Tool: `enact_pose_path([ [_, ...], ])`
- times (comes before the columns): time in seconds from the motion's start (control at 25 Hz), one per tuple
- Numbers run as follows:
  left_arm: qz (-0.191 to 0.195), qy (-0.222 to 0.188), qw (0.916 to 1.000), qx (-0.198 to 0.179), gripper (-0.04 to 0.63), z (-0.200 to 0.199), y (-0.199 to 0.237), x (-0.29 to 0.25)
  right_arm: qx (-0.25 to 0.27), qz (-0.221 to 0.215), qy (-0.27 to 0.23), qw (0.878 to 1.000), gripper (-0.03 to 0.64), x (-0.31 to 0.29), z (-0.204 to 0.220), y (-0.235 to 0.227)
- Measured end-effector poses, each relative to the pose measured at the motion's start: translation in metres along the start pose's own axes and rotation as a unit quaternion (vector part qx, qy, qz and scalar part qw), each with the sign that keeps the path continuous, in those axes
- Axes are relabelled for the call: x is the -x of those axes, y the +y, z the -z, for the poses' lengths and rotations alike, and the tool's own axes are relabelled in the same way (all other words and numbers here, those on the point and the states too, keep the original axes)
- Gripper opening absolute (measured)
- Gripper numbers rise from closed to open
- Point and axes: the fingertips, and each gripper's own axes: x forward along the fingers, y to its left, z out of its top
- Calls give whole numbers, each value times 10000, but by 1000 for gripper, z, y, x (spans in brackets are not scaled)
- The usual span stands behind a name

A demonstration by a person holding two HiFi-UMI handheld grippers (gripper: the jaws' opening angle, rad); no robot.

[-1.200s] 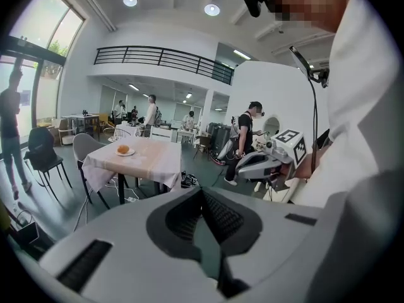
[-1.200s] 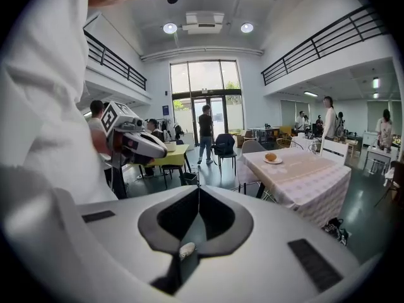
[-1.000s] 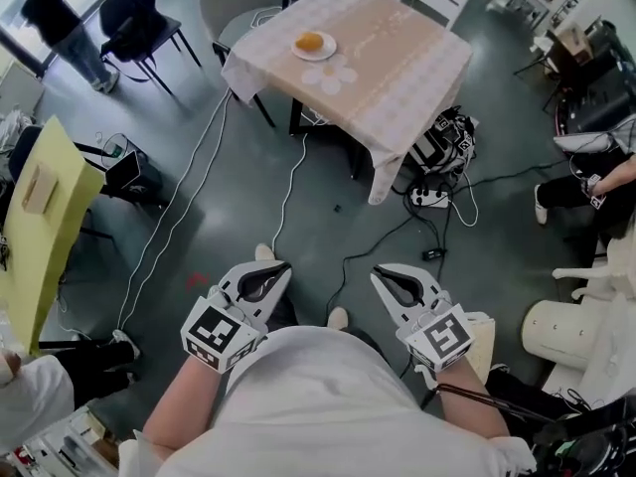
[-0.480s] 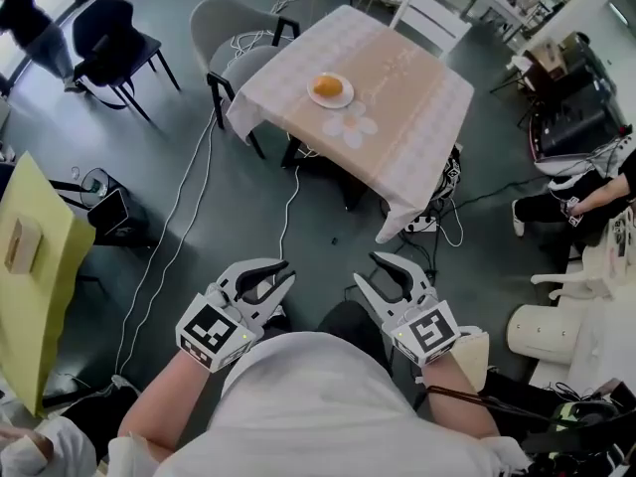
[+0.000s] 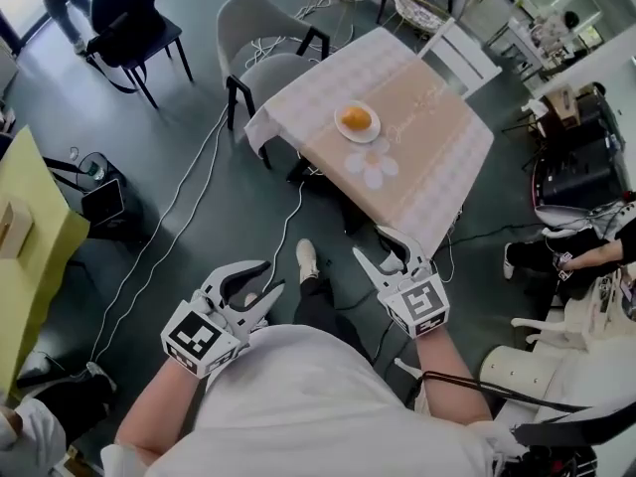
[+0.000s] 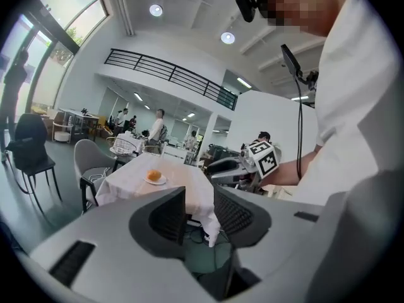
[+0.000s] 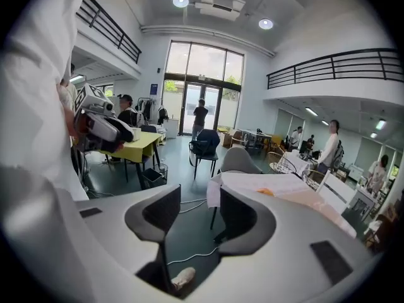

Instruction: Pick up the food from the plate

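left gripper (image 5: 270,278): just been opening, partway apart, empty
right gripper (image 5: 371,245): same, opening, empty
food (image 5: 356,119): on plate (image 5: 366,138), well apart from both

Big hall, dark grey-green floor (image 5: 199,207), white cables (image 5: 164,232) trailing across it. Square table (image 5: 437,157) w/ pale checked cloth approx. mid-room; grey chair (image 5: 260,43) at its left side, white chair (image 5: 465,56) at far side. Black chair (image 5: 134,23) further left, well apart. Yellow table (image 5: 35,256) at left edge. White walls, upstairs balcony w/ black railing (image 7: 341,65). Tall glass doors (image 7: 202,93) at far end, daylight coming in. Round ceiling lights (image 7: 180,1) on.
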Motion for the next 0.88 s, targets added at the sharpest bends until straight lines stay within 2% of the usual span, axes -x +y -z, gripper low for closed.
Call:
enact_pose_path([
  [0.12,-464,55,9988,136,146,-8,36,-9,293,-106,54,9995,216,-39,3,-50],
  [0.24,-932,-99,9953,231,156,-36,64,-30,529,-248,132,9982,235,-81,5,-109],
  [0.48,-1446,-150,9891,229,178,-84,104,-86,820,-627,361,9940,287,-166,25,-205],
  [0.68,-1938,-67,9802,412,201,-99,122,-113,1143,-1005,681,9860,324,-227,57,-253],
  [0.88,-2342,29,9701,644,202,-103,137,-126,1351,-1320,1171,9750,347,-278,92,-278],
])
